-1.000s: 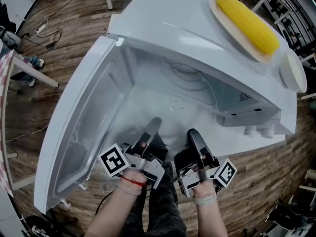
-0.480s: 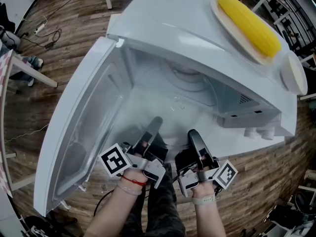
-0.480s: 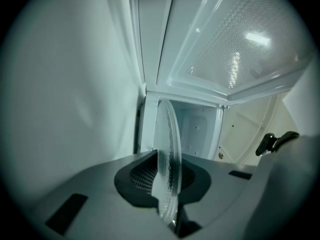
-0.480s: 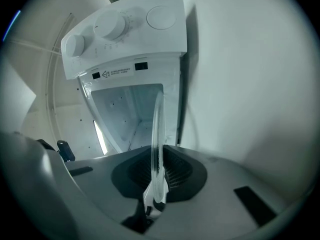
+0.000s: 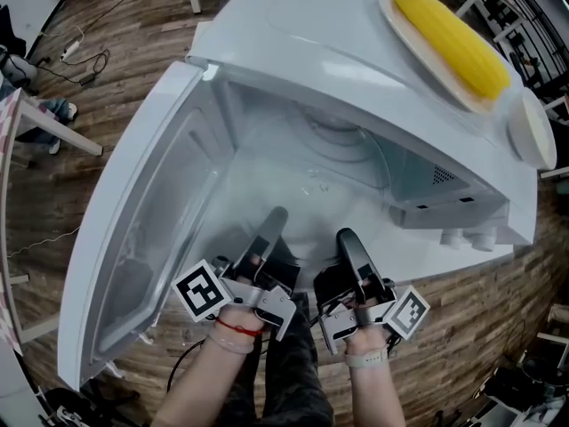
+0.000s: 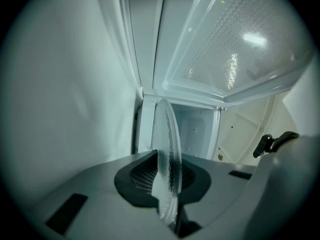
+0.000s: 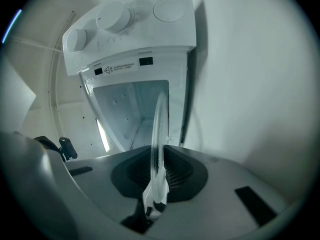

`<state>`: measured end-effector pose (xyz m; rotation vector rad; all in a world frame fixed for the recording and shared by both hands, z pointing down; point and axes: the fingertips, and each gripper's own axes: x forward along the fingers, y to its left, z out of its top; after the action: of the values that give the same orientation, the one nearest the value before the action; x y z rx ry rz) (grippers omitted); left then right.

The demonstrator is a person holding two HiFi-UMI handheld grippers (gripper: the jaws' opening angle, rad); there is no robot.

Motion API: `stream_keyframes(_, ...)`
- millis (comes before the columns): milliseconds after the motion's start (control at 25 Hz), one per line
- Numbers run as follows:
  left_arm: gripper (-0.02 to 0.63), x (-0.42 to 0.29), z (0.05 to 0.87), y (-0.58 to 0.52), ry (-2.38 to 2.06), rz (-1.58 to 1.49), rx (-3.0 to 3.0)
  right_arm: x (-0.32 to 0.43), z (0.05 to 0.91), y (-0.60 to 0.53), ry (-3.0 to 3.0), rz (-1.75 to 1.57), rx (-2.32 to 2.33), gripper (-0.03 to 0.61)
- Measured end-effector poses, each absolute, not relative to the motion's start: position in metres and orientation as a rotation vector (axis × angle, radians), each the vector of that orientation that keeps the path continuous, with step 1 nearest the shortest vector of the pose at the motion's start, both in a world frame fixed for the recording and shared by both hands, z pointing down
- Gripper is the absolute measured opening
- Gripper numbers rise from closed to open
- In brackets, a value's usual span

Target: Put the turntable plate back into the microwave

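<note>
The clear glass turntable plate is held level at the mouth of the open white microwave, its far part inside the cavity. My left gripper is shut on the plate's near left rim, and my right gripper is shut on its near right rim. In the left gripper view the plate stands edge-on between the dark pads of the left gripper. The right gripper view likewise shows the plate's rim clamped in the right gripper, with the cavity ahead.
The microwave door hangs wide open at the left. On top of the microwave lie a corn cob on a plate and a white dish. Control knobs are at the right front. A wooden floor surrounds it.
Both grippers and the plate have edged only slightly farther toward the cavity; both grips are unchanged.
</note>
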<state>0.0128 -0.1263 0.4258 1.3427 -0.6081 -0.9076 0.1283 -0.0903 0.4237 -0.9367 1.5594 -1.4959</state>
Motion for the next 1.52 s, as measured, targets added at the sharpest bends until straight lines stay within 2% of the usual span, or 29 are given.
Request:
stream_keyframes(920, 0.041, 0.02, 0.424, -0.155, -0.592, -0.943, 1.37, 0.137, 0.425, -0.117, 1.499, -1.463, -0.932, 0.054)
stream_keyframes(1520, 0.041, 0.024, 0.422, -0.145, -0.575, -0.851, 1.426, 0.141, 0.427, -0.127, 1.472, -1.444, -0.975, 0.054)
